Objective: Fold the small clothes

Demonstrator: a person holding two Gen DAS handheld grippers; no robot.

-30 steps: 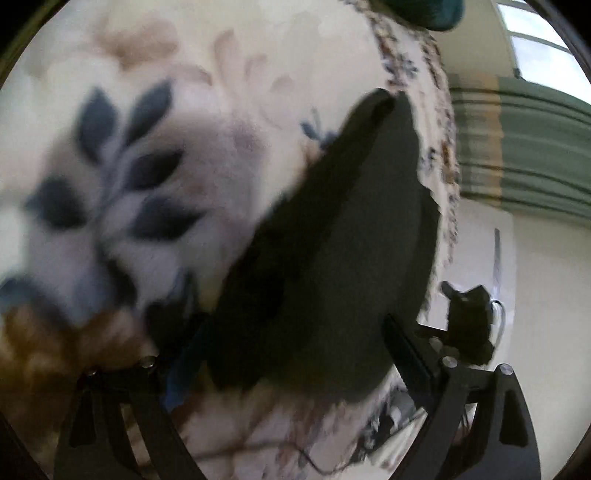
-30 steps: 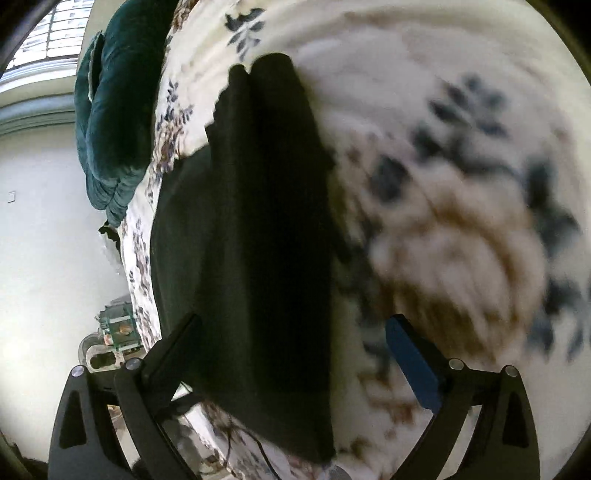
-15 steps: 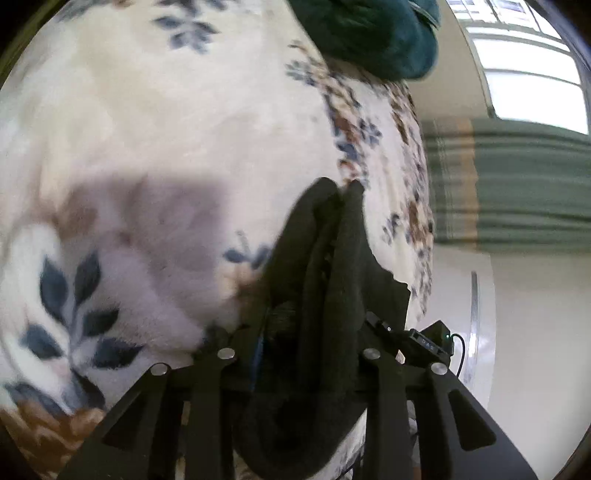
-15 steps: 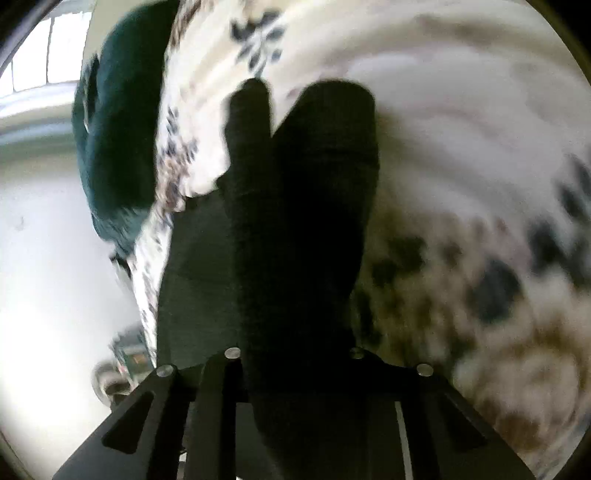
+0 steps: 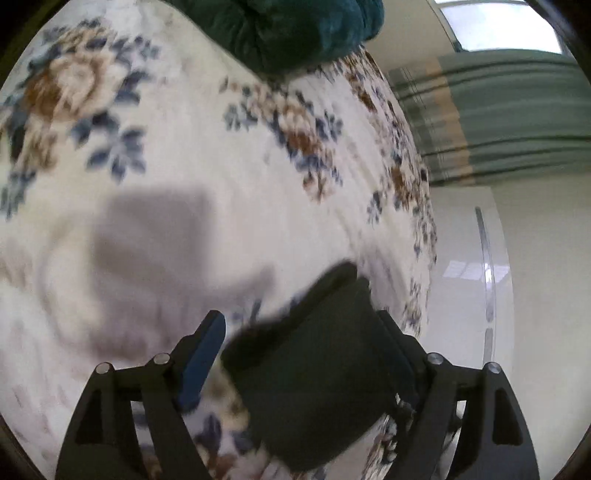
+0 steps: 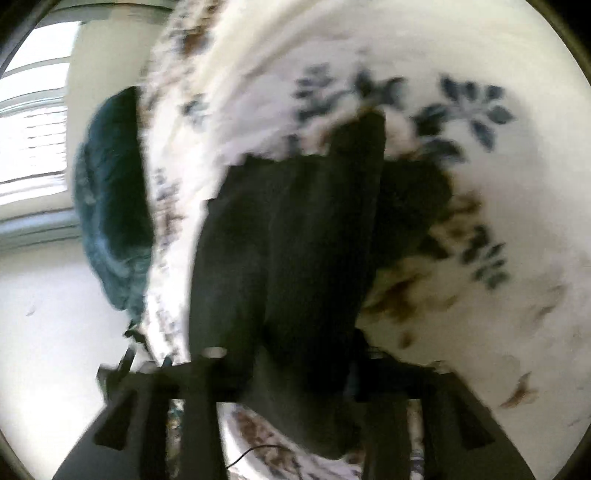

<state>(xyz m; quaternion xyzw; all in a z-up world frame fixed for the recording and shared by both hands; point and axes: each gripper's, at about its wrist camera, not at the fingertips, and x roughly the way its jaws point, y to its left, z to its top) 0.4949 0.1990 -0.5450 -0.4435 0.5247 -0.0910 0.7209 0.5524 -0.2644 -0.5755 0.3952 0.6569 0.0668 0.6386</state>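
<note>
A black garment lies folded on the floral bedspread, near the bed's right edge. My left gripper straddles it with its jaws opening. The blue left pad stands clear of the cloth, and the right finger is at its edge. In the blurred right wrist view the same black garment runs up from my right gripper. Those jaws are opening too, but the bunched cloth fills the narrow gap and touches both fingers. The right gripper's pads are hidden behind the cloth.
A dark green plush blanket lies at the head of the bed, also seen as the green blanket. A green curtain and pale floor are beyond the bed edge. A window is at the far left.
Both grippers stood wide a second ago, then pinched the garment. The left has since spread its jaws and pulled back and up. The right swung sideways, its fingers only slightly wider.
</note>
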